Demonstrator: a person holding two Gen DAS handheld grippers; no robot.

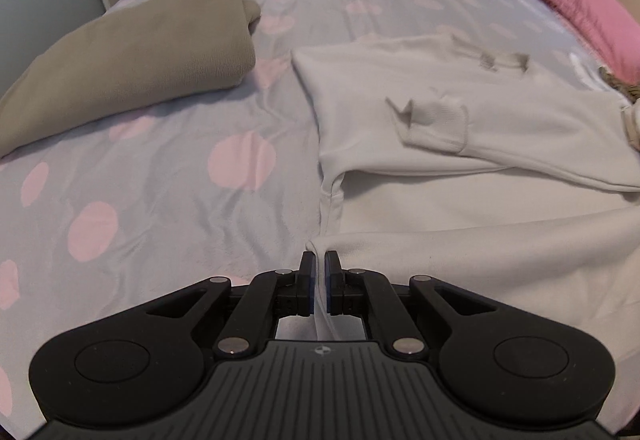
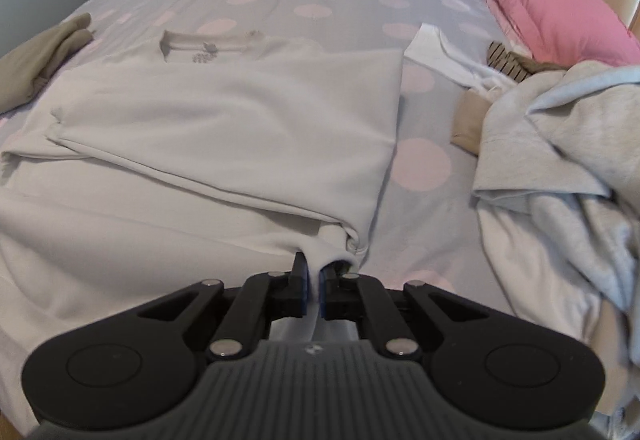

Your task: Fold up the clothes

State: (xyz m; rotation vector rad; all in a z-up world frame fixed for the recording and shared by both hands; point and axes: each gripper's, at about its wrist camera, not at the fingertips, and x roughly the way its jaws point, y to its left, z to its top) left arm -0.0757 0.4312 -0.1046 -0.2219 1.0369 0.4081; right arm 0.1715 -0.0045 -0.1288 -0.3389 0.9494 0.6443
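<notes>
Hand-held gripper pinches soft white sweatshirt — hem.

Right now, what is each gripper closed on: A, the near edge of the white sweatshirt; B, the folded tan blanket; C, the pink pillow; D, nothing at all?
A: the left gripper and the right gripper each pinch a corner of the white sweatshirt at its near edge, with white fabric caught between the pads.

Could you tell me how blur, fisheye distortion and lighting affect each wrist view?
Left wrist view: dim even light, the polka-dot bedspread bows outward, the white sweatshirt looks soft. Right wrist view: dark vignetted corners, the pink pillow curves at the edge, the grey clothes pile smears.
</notes>
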